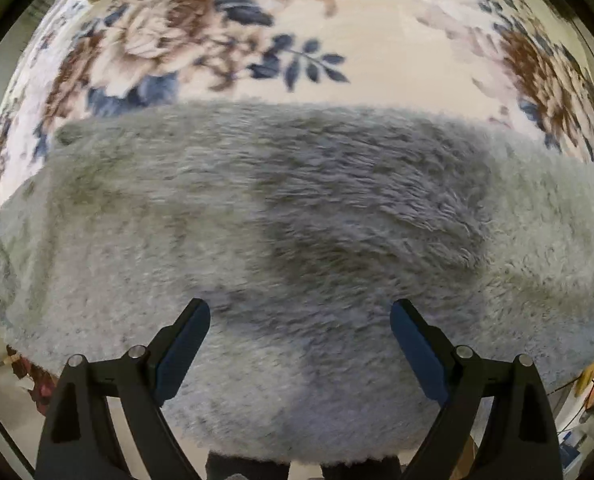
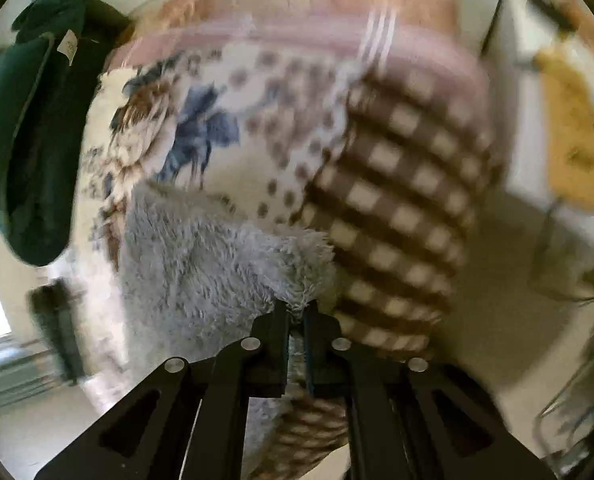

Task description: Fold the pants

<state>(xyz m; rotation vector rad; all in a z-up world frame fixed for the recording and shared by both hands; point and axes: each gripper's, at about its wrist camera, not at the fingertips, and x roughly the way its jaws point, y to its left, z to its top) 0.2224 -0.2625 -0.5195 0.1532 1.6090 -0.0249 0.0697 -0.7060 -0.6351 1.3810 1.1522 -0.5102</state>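
Note:
The pants (image 1: pixel 257 220) are grey, fluffy fleece and lie spread across a floral blanket (image 1: pixel 377 40) in the left wrist view. My left gripper (image 1: pixel 300 312) is open and hovers just above the fleece, holding nothing. In the right wrist view my right gripper (image 2: pixel 296 308) is shut on an edge of the same pants (image 2: pixel 217 264), which drape away to the left from the jaws. The view is blurred by motion.
A brown-and-cream checked cloth (image 2: pixel 401 208) lies beside the pants on the right. A dark green garment (image 2: pixel 29 128) hangs at the left. A pink and orange blanket (image 2: pixel 317 12) lies at the back. Floor (image 2: pixel 509 280) shows at the right.

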